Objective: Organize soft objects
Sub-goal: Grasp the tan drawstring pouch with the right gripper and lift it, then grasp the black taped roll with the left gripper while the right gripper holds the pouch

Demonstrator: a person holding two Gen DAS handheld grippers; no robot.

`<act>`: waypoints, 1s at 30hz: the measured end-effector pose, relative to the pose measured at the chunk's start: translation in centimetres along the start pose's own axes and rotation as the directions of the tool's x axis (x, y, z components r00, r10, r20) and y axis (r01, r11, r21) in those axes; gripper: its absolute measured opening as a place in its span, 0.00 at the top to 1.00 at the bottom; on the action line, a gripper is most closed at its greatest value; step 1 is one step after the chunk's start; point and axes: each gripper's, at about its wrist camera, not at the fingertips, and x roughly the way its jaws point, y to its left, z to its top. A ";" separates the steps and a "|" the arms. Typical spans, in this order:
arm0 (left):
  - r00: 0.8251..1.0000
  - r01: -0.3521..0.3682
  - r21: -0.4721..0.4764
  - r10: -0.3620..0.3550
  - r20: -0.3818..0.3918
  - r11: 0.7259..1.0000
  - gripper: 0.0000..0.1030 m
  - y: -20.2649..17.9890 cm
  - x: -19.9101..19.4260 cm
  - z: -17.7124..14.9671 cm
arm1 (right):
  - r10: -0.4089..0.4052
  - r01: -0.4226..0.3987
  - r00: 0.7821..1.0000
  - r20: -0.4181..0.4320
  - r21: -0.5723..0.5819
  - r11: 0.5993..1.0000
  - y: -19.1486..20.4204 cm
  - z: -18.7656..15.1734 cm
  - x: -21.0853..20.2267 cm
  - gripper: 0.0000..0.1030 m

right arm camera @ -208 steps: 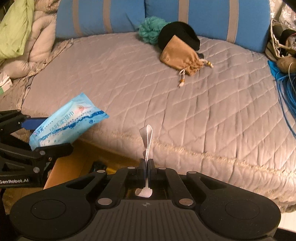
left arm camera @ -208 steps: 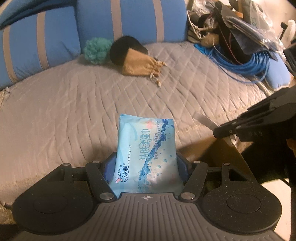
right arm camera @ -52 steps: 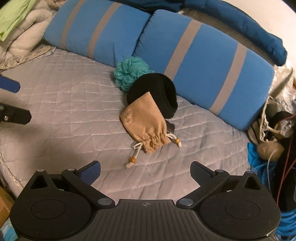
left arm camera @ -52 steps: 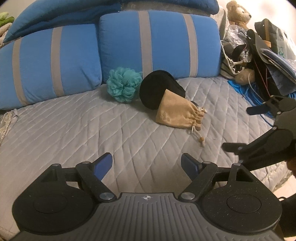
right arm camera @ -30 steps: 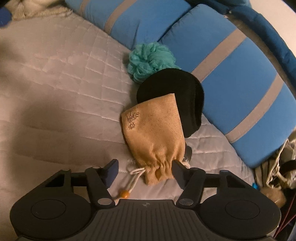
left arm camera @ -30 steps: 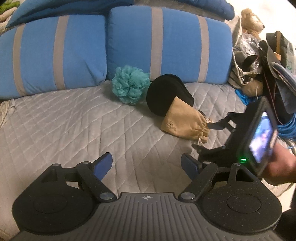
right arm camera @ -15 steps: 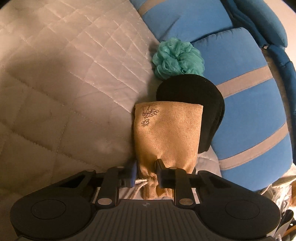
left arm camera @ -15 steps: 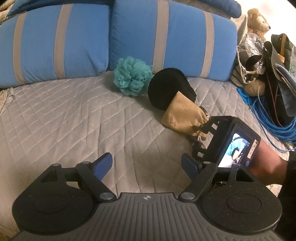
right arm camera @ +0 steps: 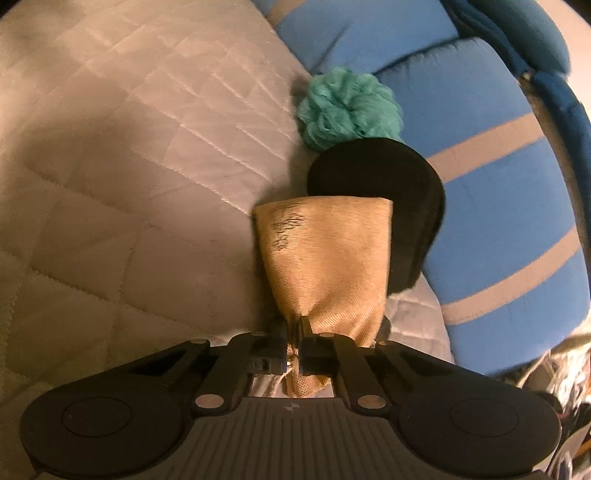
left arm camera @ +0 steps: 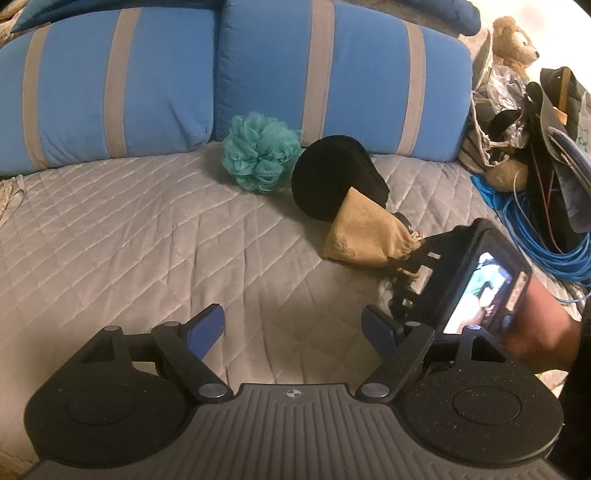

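Note:
A tan drawstring pouch (right arm camera: 325, 258) lies on the grey quilted bed cover (right arm camera: 110, 166), leaning against a black round cushion-like thing (right arm camera: 388, 173). A teal mesh pouf (right arm camera: 347, 107) sits just behind them. My right gripper (right arm camera: 294, 332) is closing tight on the pouch's gathered neck, and its pads pinch the cloth. In the left wrist view the pouch (left arm camera: 365, 236), black thing (left arm camera: 332, 181) and pouf (left arm camera: 258, 151) sit mid-bed, with the right gripper (left arm camera: 408, 254) at the pouch's mouth. My left gripper (left arm camera: 293, 325) hovers open and empty over the quilt.
Two blue pillows with grey stripes (left arm camera: 332, 81) line the back of the bed. At the right lie a coil of blue cable (left arm camera: 546, 236), dark bags (left arm camera: 554, 122) and a teddy bear (left arm camera: 513, 33). A person's hand (left arm camera: 543, 325) holds the right gripper.
The right gripper moved in over the tan pouch, rolled, and closed from wide open onto its gathered neck. The left gripper stayed where it was, open.

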 end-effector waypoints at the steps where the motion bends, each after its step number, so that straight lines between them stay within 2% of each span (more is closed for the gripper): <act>1: 1.000 0.001 0.000 -0.001 0.001 1.000 0.21 0.0 0.0 0.0 | 0.002 -0.002 1.000 0.004 0.014 1.000 -0.3 -0.1 -0.3 0.94; 8: 1.000 -0.008 -0.016 0.008 0.004 1.000 0.21 -0.1 0.5 0.4 | 0.042 -0.042 0.999 -0.002 0.119 0.992 -2.1 -0.8 -2.3 0.95; 15: 1.000 -0.002 -0.064 0.004 0.019 0.998 0.21 0.5 0.9 1.2 | 0.070 -0.054 0.996 -0.060 0.232 0.971 -4.7 -2.9 -4.6 0.95; 23: 0.998 0.024 -0.032 -0.022 0.057 0.999 0.21 -0.9 1.3 1.7 | 0.140 -0.094 0.986 -0.086 0.398 0.913 -7.7 -6.5 -7.4 0.95; 30: 0.994 0.050 0.044 -0.054 0.090 0.998 0.21 -2.7 2.2 1.6 | 0.188 -0.129 0.981 -0.053 0.547 0.827 -10.5 -8.5 -9.6 0.95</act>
